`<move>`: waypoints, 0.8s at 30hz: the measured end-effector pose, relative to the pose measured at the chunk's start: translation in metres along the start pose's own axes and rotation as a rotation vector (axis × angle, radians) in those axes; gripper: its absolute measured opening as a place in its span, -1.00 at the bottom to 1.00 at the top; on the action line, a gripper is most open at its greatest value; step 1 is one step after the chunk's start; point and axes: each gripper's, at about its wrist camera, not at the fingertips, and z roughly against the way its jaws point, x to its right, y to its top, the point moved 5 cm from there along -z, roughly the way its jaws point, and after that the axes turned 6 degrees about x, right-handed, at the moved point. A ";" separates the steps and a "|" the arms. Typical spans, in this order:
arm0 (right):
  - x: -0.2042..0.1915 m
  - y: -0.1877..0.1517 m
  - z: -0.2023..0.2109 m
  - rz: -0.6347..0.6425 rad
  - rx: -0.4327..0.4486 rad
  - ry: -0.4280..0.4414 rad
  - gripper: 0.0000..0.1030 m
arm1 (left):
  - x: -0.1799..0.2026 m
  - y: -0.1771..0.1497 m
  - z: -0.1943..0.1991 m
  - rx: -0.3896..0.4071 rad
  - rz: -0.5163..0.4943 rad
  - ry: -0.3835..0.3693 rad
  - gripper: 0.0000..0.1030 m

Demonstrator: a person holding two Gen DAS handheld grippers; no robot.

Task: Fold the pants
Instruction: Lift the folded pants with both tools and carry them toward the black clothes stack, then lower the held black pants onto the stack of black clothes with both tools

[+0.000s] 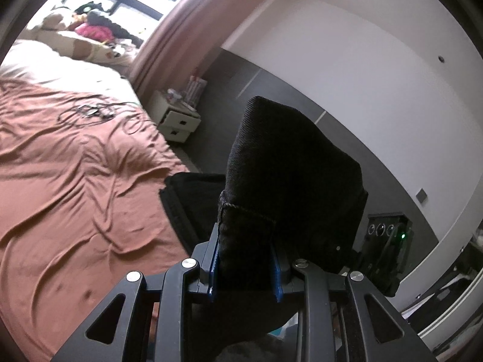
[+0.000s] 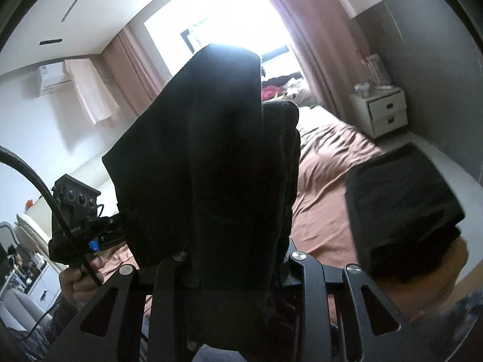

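black pants (image 1: 289,181) clamped in left claw (image 1: 245,267) — draped upward

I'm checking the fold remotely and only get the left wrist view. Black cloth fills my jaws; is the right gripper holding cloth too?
Observer: Yes, the right gripper is clamped on the black pants, raised above the bed.
Operator: Can you see my left gripper from there?
Observer: Yes, the left gripper shows at the pants' left edge, with a hand on its handle.
Operator: Anything else on the bed?
Observer: A folded dark garment lies at the right, on the brown sheet.
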 end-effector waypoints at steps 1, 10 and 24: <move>0.003 0.003 0.003 0.002 0.008 -0.008 -0.47 | 0.004 0.002 -0.007 -0.005 -0.007 -0.006 -0.43; 0.017 0.022 0.021 0.032 0.053 -0.080 -0.47 | 0.041 0.019 -0.072 -0.029 -0.061 -0.057 -0.43; 0.020 0.032 0.032 0.088 0.073 -0.203 -0.47 | 0.069 0.022 -0.176 -0.100 -0.097 -0.184 -0.44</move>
